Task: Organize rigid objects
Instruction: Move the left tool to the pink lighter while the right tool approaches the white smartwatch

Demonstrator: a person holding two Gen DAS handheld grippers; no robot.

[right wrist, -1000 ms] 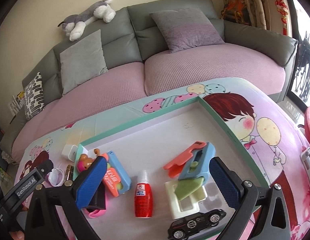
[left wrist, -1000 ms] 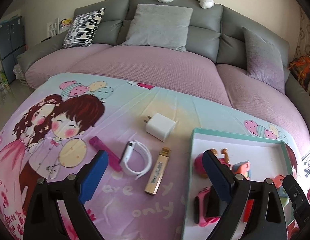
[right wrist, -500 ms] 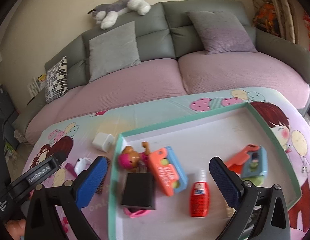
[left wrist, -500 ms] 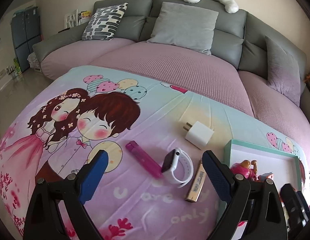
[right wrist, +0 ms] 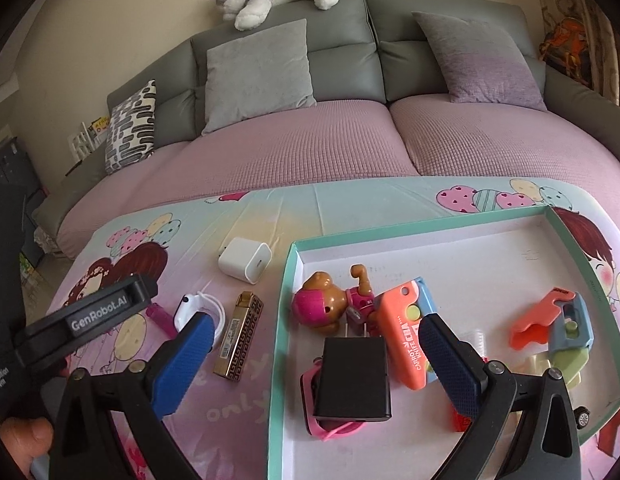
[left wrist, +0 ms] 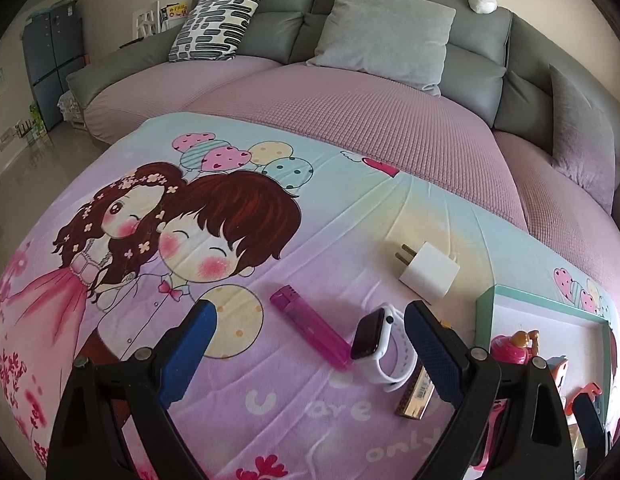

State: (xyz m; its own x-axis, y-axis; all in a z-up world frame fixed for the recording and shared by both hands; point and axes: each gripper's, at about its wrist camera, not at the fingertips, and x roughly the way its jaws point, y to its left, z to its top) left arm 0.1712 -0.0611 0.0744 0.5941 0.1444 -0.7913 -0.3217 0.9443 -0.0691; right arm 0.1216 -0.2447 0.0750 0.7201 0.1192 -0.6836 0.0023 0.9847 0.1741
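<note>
On the cartoon-print cloth lie a pink lighter (left wrist: 310, 331), a white smartwatch (left wrist: 380, 344), a gold lighter (left wrist: 417, 396) and a white charger (left wrist: 428, 272). My left gripper (left wrist: 307, 354) is open and empty, just above and before the pink lighter and watch. My right gripper (right wrist: 312, 360) is open and empty over the left part of the teal-rimmed tray (right wrist: 422, 229), above a black charger (right wrist: 353, 376). The tray also holds a pink toy dog (right wrist: 330, 304), an orange carrot knife (right wrist: 408, 332) and several other toys.
A grey and pink sofa (left wrist: 350, 92) with cushions stands behind the table. The left gripper's body (right wrist: 85, 316) shows at the left of the right wrist view. The tray corner (left wrist: 490, 300) lies right of the watch.
Both views have swung left. The left gripper moved from the tray edge toward the pink lighter and watch. The right gripper moved from the tray's middle to its left part.
</note>
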